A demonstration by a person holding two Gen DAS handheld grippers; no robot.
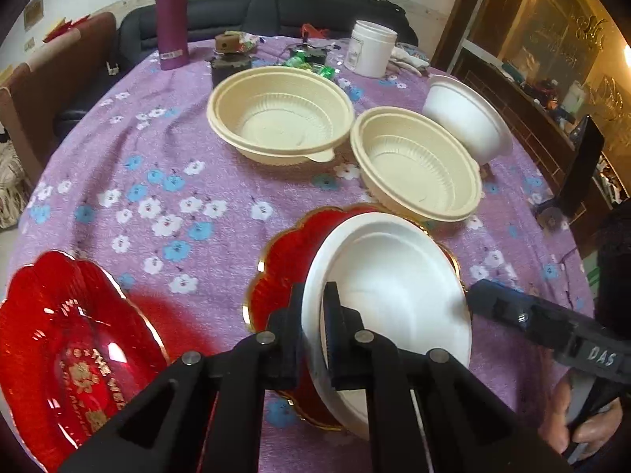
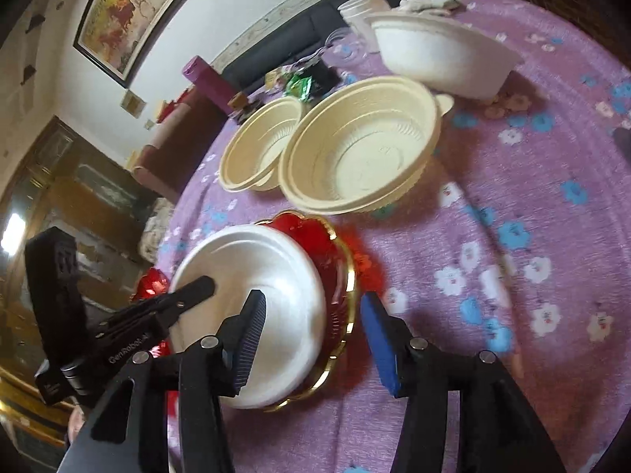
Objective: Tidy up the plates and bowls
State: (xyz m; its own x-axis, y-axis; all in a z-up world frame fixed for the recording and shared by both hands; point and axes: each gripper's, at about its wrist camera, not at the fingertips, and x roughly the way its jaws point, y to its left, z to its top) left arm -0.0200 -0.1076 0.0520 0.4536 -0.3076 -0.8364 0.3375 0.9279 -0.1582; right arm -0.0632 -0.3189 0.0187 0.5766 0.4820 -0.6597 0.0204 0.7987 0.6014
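My left gripper (image 1: 313,327) is shut on the near rim of a white plate (image 1: 394,291), which tilts over a red gold-rimmed plate (image 1: 288,260). In the right wrist view the white plate (image 2: 268,295) lies on the red plate (image 2: 335,264). My right gripper (image 2: 315,339) is open, its jaws astride the edges of both plates. A second red plate (image 1: 71,347) lies at the near left. Two cream bowls (image 1: 280,114) (image 1: 418,161) and an overturned white bowl (image 1: 465,118) stand farther back.
A purple flask (image 1: 171,19), a white jar (image 1: 370,47) and small clutter (image 1: 307,57) sit at the table's far edge. A floral purple cloth (image 1: 177,197) covers the table. Chairs stand to the left, a cabinet to the right.
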